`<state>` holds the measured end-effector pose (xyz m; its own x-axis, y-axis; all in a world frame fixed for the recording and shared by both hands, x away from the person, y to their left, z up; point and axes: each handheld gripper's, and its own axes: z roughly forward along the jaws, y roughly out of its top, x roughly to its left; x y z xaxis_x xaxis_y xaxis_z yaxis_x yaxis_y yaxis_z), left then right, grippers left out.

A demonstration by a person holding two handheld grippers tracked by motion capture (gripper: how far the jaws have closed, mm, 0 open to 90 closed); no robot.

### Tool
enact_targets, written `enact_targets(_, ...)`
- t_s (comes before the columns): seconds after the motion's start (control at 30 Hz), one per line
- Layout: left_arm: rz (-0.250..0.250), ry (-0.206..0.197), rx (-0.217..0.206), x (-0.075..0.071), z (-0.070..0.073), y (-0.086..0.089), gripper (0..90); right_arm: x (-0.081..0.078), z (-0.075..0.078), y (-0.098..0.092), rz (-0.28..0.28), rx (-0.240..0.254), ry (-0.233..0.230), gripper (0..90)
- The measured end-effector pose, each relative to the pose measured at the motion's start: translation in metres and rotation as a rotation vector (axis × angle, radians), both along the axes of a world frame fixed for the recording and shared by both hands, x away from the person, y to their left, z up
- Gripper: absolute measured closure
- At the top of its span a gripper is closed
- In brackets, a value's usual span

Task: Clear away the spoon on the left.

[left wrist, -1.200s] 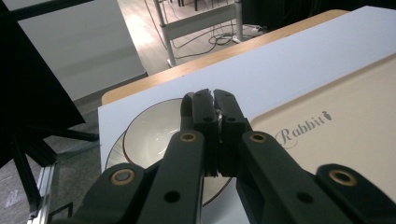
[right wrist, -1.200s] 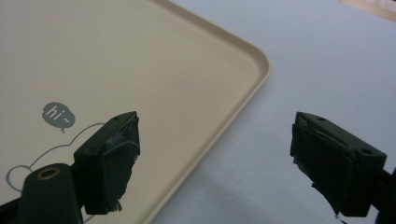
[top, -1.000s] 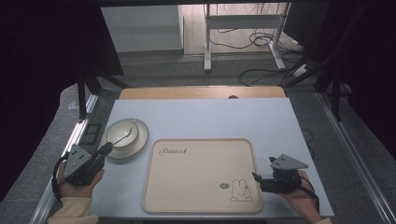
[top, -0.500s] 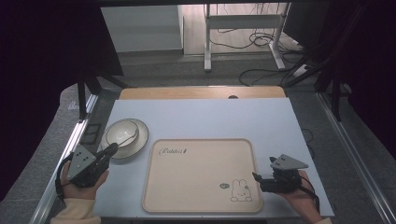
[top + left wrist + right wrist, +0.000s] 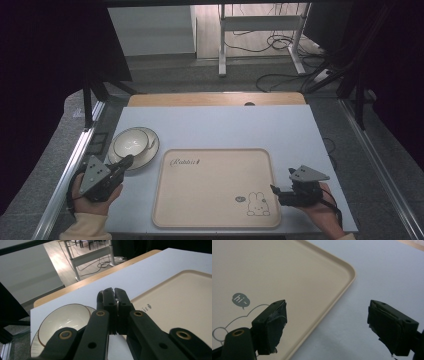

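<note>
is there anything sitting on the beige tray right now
No, the tray is bare apart from its printed rabbit; the bowl sits on the table to its left.

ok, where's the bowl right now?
High view: the bowl sits on a plate at the table's left, beside the tray's far-left corner, just ahead of the left hand-held gripper.

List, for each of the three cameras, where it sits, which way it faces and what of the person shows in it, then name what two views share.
High view: fixed above the person's side, looking forward and down on the table; both hands come in, left hand-held gripper by the bowl, right hand-held gripper at the tray.
Left gripper view: rides that gripper, looking along closed jaws over bowl and tray.
Right gripper view: rides that gripper, jaws apart over the tray's edge and its rabbit print.
Shared: the tray appears in all three.
</note>
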<state>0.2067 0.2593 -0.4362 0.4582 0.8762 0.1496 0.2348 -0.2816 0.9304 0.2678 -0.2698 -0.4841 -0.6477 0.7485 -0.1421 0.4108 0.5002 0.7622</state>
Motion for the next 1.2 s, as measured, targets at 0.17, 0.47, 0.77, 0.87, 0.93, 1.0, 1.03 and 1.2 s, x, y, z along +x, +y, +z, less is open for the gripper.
enact_targets(0.17, -0.022, 0.000, 0.003, 0.000, 0.000, -0.008, 89.7, 0.000, 0.000, 0.000, 0.001, 0.000, -0.001, 16.3)
enact_targets(0.47, -0.061, -0.002, 0.021, -0.001, 0.000, -0.020, 89.7, 0.000, 0.000, 0.000, 0.005, -0.003, 0.000, 16.3)
enact_targets(0.77, -0.108, -0.002, 0.029, -0.001, -0.001, -0.038, 89.6, 0.000, -0.001, 0.001, 0.007, -0.007, 0.000, 16.3)
enact_targets(0.87, -0.124, 0.005, 0.038, 0.001, -0.002, -0.043, 89.6, 0.000, -0.001, 0.001, 0.008, -0.008, 0.001, 16.3)
enact_targets(0.93, -0.130, 0.007, 0.038, 0.001, -0.003, -0.045, 89.6, 0.000, -0.001, 0.001, 0.011, -0.012, 0.003, 16.3)
enact_targets(1.0, -0.133, 0.007, 0.038, 0.002, -0.003, -0.046, 89.6, 0.000, -0.001, 0.001, 0.011, -0.013, 0.003, 16.3)
enact_targets(1.03, -0.138, 0.011, 0.040, 0.002, -0.004, -0.049, 89.6, 0.000, -0.001, 0.001, 0.010, -0.014, 0.003, 16.3)
enact_targets(1.2, -0.142, 0.015, 0.048, 0.005, -0.006, -0.052, 89.6, 0.000, -0.001, 0.001, 0.012, -0.016, 0.005, 16.3)
